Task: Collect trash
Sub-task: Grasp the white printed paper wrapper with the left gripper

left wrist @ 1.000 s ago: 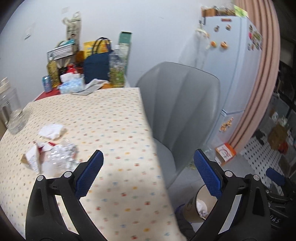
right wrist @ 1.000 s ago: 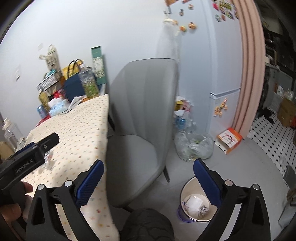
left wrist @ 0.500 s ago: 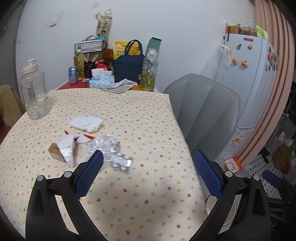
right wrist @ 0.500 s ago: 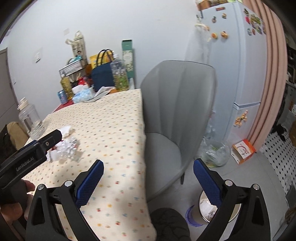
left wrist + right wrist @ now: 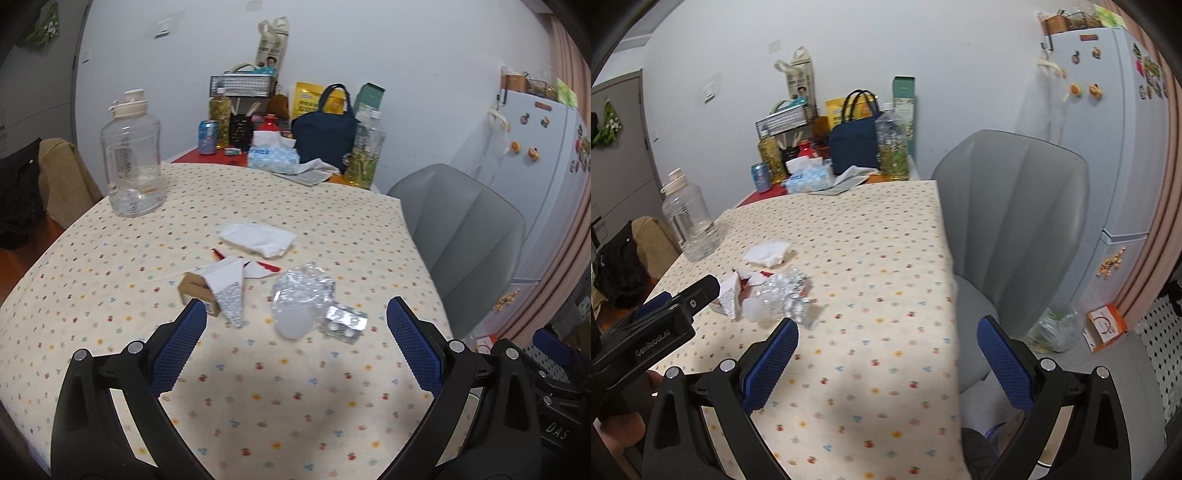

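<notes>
Trash lies in a loose group on the dotted tablecloth (image 5: 280, 391): a crumpled white tissue (image 5: 257, 239), a torn small carton (image 5: 218, 291) with red-edged paper scraps, crumpled clear plastic (image 5: 301, 295) and a foil pill blister (image 5: 346, 322). My left gripper (image 5: 295, 341) hovers just short of this pile, open, nothing between its blue pads. In the right wrist view the tissue (image 5: 767, 253) and plastic (image 5: 779, 295) sit left of centre. My right gripper (image 5: 886, 350) is open and empty above the table's near right part.
A large clear water jug (image 5: 132, 158) stands at the left. Bottles, a can, a tissue pack (image 5: 273, 155) and a navy bag (image 5: 325, 133) crowd the far end. A grey chair (image 5: 1012, 236) flanks the table's right edge, with a white fridge (image 5: 1123, 147) behind.
Both views swung left from the chair and floor bin toward the table. The trash pile now sits centred ahead of my left gripper. Both grippers stayed open.
</notes>
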Tool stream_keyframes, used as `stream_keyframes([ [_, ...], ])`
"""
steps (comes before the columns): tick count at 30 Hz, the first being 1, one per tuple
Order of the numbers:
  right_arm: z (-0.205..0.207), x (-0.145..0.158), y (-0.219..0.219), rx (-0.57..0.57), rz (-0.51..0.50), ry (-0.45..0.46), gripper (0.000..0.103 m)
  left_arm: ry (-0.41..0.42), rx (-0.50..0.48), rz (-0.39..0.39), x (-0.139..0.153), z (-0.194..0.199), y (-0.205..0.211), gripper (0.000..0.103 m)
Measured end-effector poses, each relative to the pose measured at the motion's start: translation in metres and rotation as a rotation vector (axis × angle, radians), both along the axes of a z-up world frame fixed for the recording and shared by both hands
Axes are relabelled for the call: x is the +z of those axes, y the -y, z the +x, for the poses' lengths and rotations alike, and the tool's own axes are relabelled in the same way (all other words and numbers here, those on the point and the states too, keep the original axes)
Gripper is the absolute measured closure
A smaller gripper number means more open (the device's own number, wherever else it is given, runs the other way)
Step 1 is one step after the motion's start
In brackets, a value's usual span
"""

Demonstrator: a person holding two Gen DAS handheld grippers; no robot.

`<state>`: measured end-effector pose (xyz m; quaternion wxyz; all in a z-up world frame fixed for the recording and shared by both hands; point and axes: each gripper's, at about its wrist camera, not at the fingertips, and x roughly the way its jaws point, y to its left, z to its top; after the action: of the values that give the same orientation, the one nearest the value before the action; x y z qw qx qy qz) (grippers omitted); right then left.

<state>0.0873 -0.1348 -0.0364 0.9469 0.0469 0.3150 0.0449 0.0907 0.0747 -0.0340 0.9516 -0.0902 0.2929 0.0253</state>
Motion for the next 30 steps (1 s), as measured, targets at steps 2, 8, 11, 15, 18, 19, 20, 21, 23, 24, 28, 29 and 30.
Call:
stream_keyframes([
  [2,0.004,-0.002,-0.008,0.015,0.0,-0.004,0.008,-0.006,0.017,0.002,-0.003,0.0,-0.008,0.006],
  [8,0.014,-0.007,-0.019,0.046,0.006,-0.014,0.008,-0.028,0.052,0.011,-0.011,0.003,-0.023,0.006],
  [11,0.019,-0.01,-0.023,0.054,0.004,-0.022,0.008,-0.038,0.065,0.014,-0.015,0.005,-0.031,0.006],
  [15,0.027,-0.015,-0.029,0.063,-0.002,-0.036,0.008,-0.061,0.088,-0.005,-0.024,0.008,-0.043,0.006],
  [18,0.031,-0.019,-0.036,0.072,-0.003,-0.041,0.008,-0.076,0.091,-0.015,-0.031,0.012,-0.049,0.006],
  [19,0.033,-0.02,-0.037,0.073,-0.001,-0.044,0.008,-0.08,0.092,-0.016,-0.032,0.013,-0.051,0.006],
  [20,0.034,-0.022,-0.038,0.075,0.001,-0.049,0.008,-0.087,0.092,-0.02,-0.034,0.016,-0.053,0.006],
  [21,0.035,-0.024,-0.039,0.077,0.002,-0.052,0.008,-0.092,0.092,-0.023,-0.036,0.018,-0.054,0.006],
  [23,0.037,-0.028,-0.04,0.079,0.003,-0.061,0.008,-0.105,0.097,-0.021,-0.04,0.024,-0.056,0.006],
  [24,0.038,-0.029,-0.041,0.08,0.003,-0.064,0.008,-0.111,0.102,-0.021,-0.042,0.026,-0.058,0.006],
  [28,0.042,-0.033,-0.039,0.079,0.006,-0.074,0.008,-0.122,0.119,-0.037,-0.047,0.035,-0.062,0.01],
  [29,0.044,-0.034,-0.038,0.077,0.007,-0.077,0.008,-0.126,0.122,-0.041,-0.048,0.038,-0.062,0.016],
  [30,0.045,-0.035,-0.037,0.075,0.008,-0.079,0.008,-0.132,0.12,-0.045,-0.05,0.041,-0.061,0.022],
])
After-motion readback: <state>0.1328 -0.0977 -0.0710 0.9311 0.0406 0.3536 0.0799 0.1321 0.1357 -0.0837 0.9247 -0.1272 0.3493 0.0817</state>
